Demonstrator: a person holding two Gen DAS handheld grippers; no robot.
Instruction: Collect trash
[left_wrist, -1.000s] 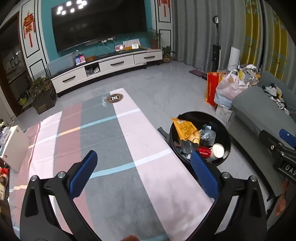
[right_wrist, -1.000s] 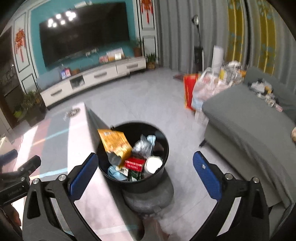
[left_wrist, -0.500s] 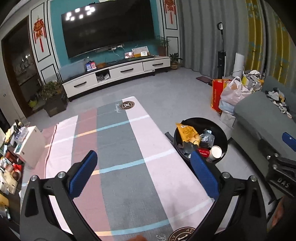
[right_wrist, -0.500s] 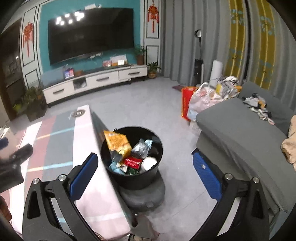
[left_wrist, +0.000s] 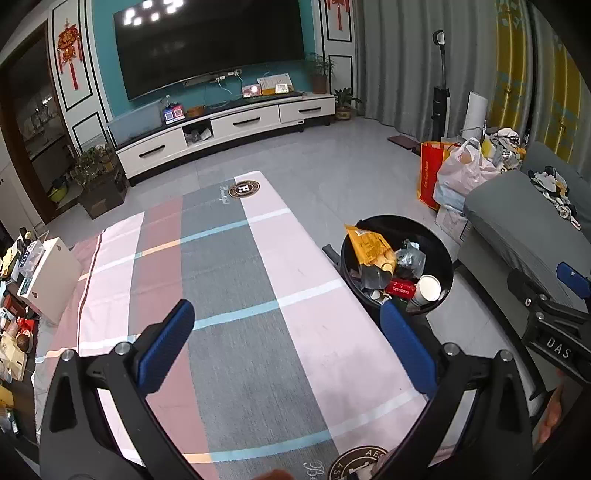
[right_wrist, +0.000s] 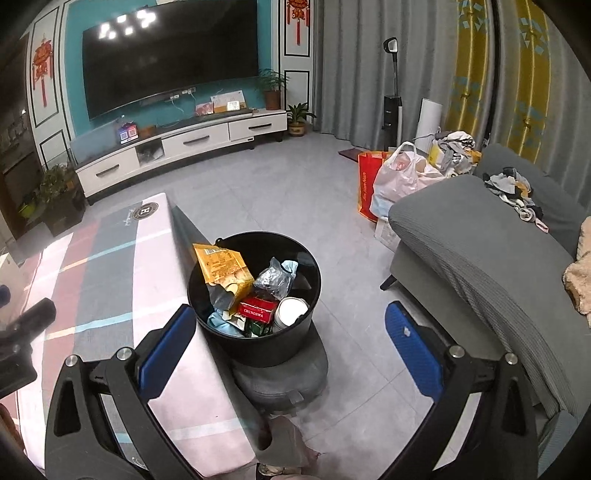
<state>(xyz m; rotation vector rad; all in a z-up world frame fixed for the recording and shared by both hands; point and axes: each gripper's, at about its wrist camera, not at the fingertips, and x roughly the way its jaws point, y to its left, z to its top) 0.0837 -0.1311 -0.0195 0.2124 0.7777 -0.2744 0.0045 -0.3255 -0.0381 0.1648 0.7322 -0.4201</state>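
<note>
A striped pink-and-grey tablecloth (left_wrist: 236, 295) is seen bare; beside its right edge, the round black plastic bin (right_wrist: 258, 343) is filled with trash. The left gripper (left_wrist: 286, 345) and right gripper (right_wrist: 288, 345) are held spread, empty.

Tabletop (left_wrist: 236, 280) with striped pink-grey cloth lies below and ahead of the jaws. Far ahead: dark television (left_wrist: 210, 44) above white TV cabinet (left_wrist: 229, 125). Grey sofa (right_wrist: 491, 251) right of jaws; pink plastic bag (right_wrist: 402, 177) and red bag (right_wrist: 365, 181) beyond it.
</note>
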